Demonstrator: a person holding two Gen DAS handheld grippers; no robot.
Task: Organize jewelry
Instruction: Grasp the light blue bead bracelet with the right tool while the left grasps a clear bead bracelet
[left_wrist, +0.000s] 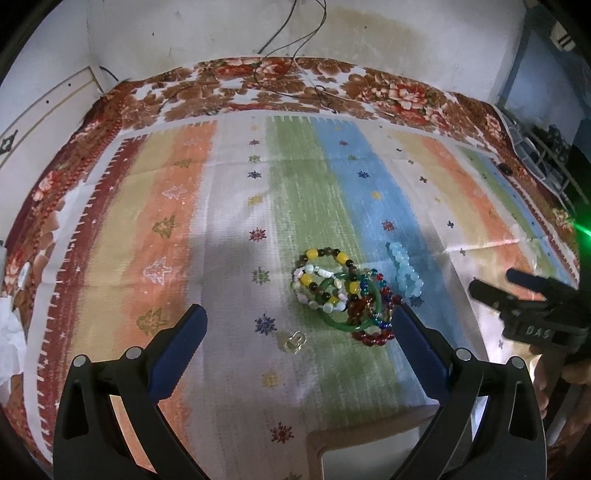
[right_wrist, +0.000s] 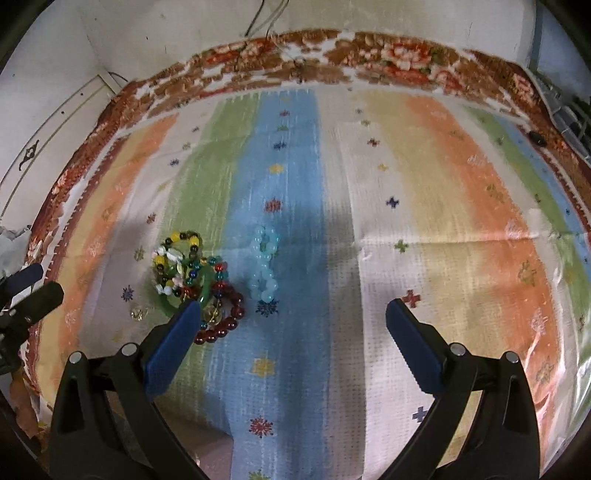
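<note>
Looking along your left hand-held gripper (left_wrist: 297, 325), you had its blue fingers spread wide with nothing between them, hovering above the striped cloth (left_wrist: 229, 206) near the front edge of the desk (left_wrist: 369, 430), whose pale corner showed just under the cloth's hem. Your right hand-held gripper (right_wrist: 288, 314) was likewise wide open and empty, its left finger tip overlapping the near side of the jewelry pile in that view; whether it touched, you could not tell. The pile sat toward the front of the cloth: a yellow and dark beaded bracelet (left_wrist: 327, 275) tangled with a green bangle (left_wrist: 347, 301), teal and blue beads, and a dark red beaded bracelet (left_wrist: 373, 338) nearest you. A pale blue beaded bracelet (left_wrist: 404, 275) lay just beside the heap on the blue stripe, apart from it in the right wrist view. A small clear ring-like piece (left_wrist: 294, 341) rested alone on the pale stripe, near the pile's front left. Behind and to the right of the jewelry the cloth lay open and flat, creased by fold lines, giving you wide room on that side. A floral blanket (left_wrist: 266, 85) bordered the far and left edges, meeting a stained white wall (left_wrist: 369, 33) with thin dark wires (left_wrist: 291, 37) hanging down it.
</note>
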